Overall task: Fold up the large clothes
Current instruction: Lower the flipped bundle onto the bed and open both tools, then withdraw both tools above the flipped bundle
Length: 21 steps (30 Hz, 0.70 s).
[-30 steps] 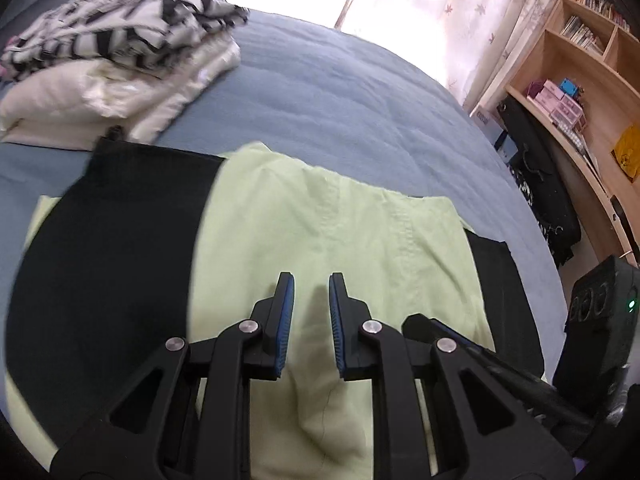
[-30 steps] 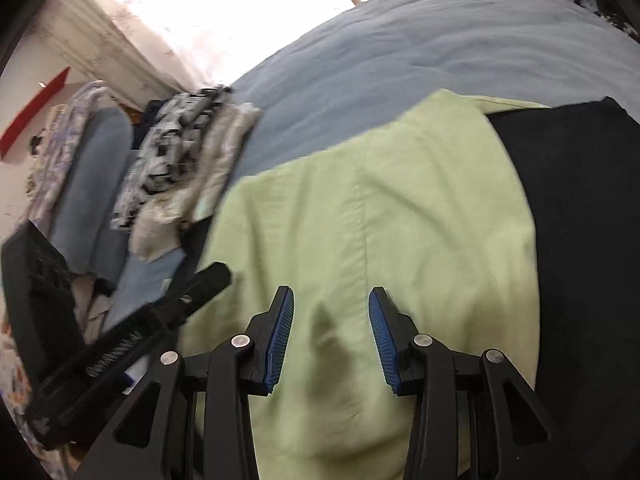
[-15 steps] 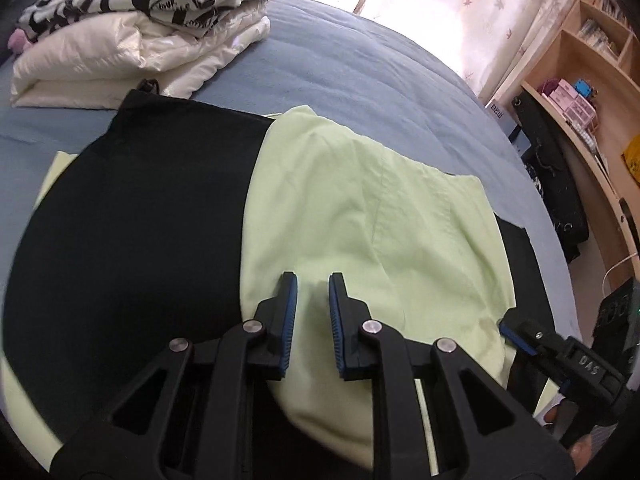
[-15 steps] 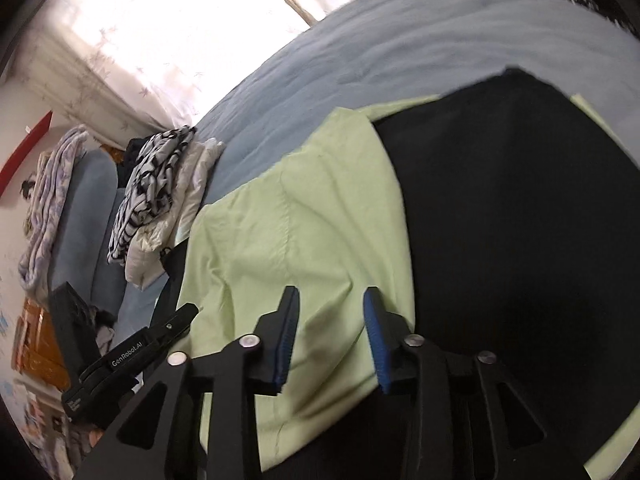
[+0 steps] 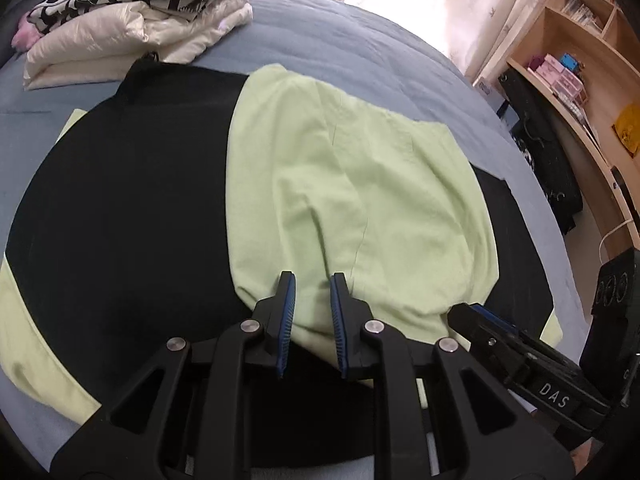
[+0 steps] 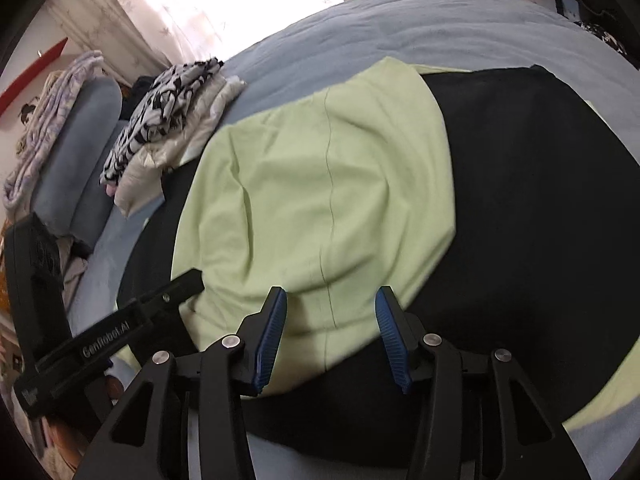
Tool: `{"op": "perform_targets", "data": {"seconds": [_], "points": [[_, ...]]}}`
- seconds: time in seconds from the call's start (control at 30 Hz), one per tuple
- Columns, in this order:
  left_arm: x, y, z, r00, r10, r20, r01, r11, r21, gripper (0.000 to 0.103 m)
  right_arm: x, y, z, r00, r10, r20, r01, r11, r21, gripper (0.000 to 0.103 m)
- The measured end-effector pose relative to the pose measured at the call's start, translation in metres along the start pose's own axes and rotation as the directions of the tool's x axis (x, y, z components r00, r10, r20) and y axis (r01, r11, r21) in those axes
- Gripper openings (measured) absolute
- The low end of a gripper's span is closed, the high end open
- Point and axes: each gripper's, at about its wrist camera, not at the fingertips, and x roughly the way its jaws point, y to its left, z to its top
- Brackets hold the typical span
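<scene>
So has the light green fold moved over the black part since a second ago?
Yes. In the left wrist view the green fold has drawn away from the stacked clothes toward the camera, uncovering more of the black panel beside it.

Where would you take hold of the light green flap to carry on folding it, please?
Grip the light green flap at its near loose hem, coming from the near side of the bed. That edge lies free on the black panel, while the far edge runs into the garment. The right gripper, jaws opening, already straddles it; the left gripper sits alongside.
</scene>
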Motion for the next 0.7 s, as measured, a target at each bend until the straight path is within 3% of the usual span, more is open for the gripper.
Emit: {"op": "perform_targets", "data": {"seconds": [0.1, 0.17, 0.23, 0.3, 0.47, 0.6, 0.7], "points": [[-0.007, 0.001, -0.002, 1.000, 0.001, -0.019, -0.001, 1.000, -0.007, 0.016, -0.004, -0.001, -0.009, 0.999, -0.029, -0.023, 0.029, 1.000, -0.004, 0.049], [-0.016, 0.001, -0.004, 0.999, 0.001, -0.037, -0.001, 1.000, -0.014, 0.027, -0.011, -0.004, -0.015, 0.999, -0.023, -0.031, 0.023, 1.000, 0.016, 0.051], [-0.028, 0.001, -0.008, 1.000, 0.013, -0.028, -0.014, 1.000, -0.016, 0.052, -0.022, -0.004, -0.024, 0.999, -0.018, -0.036, 0.019, 0.999, 0.026, 0.051], [-0.047, 0.000, -0.015, 1.000, 0.014, 0.008, -0.014, 1.000, -0.008, 0.059, -0.037, -0.003, -0.032, 0.999, -0.018, -0.030, 0.018, 1.000, 0.019, 0.051], [-0.089, -0.003, -0.035, 0.999, 0.031, 0.033, -0.032, 0.999, 0.020, 0.069, -0.084, 0.009, -0.051, 1.000, -0.008, 0.025, 0.009, 0.999, -0.035, 0.051], [-0.123, 0.005, -0.050, 0.997, -0.062, 0.052, 0.063, 0.998, -0.016, 0.069, -0.123, 0.025, -0.065, 0.996, 0.002, 0.089, 0.005, 0.997, -0.078, 0.052], [-0.149, 0.013, -0.061, 0.994, -0.052, 0.096, 0.058, 0.997, -0.055, 0.069, -0.148, 0.038, -0.076, 0.989, -0.004, 0.147, 0.022, 0.992, -0.124, 0.052]]}}
